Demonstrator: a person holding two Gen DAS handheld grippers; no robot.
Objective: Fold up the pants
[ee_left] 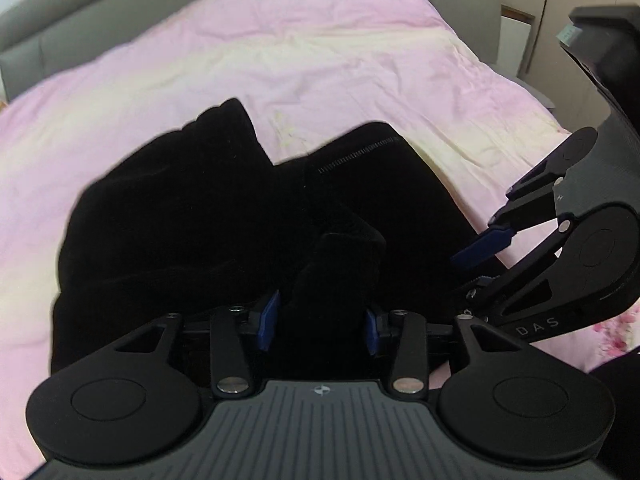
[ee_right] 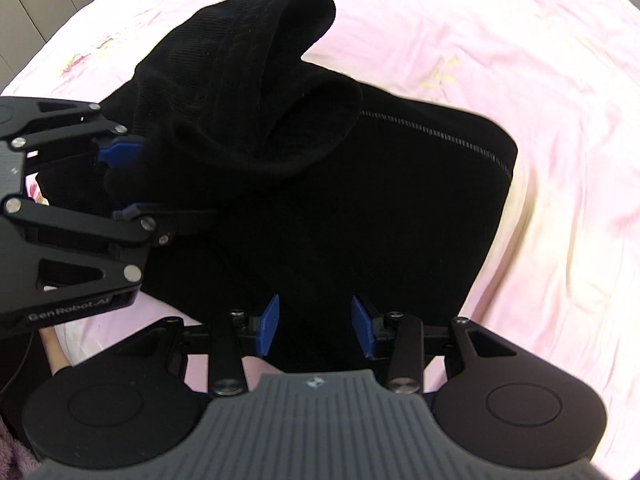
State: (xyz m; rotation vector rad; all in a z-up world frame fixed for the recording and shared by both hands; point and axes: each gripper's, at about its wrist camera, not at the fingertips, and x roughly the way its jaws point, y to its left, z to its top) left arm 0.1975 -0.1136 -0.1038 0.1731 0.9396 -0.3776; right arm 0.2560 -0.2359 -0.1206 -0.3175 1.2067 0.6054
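The black pants [ee_left: 180,208] lie bunched on a pink bed sheet [ee_left: 280,60], with a white dashed seam [ee_left: 360,152] showing on top. My left gripper [ee_left: 322,324] points down into the heap, and a thick fold of black cloth fills the gap between its blue pads [ee_left: 271,320]. In the right wrist view the left gripper [ee_right: 120,182] comes in from the left, cloth between its fingers, and a cuff of the pants [ee_right: 280,40] stands up beside it. My right gripper [ee_right: 316,328] grips the near edge of the pants [ee_right: 360,200]. It also shows at the right [ee_left: 468,272].
The pink sheet [ee_right: 520,60] covers the whole bed around the pants. A grey padded headboard [ee_left: 60,20] runs along the far side. A grey chair back [ee_left: 464,12] and pale wardrobe doors [ee_left: 560,0] stand beyond the far right corner.
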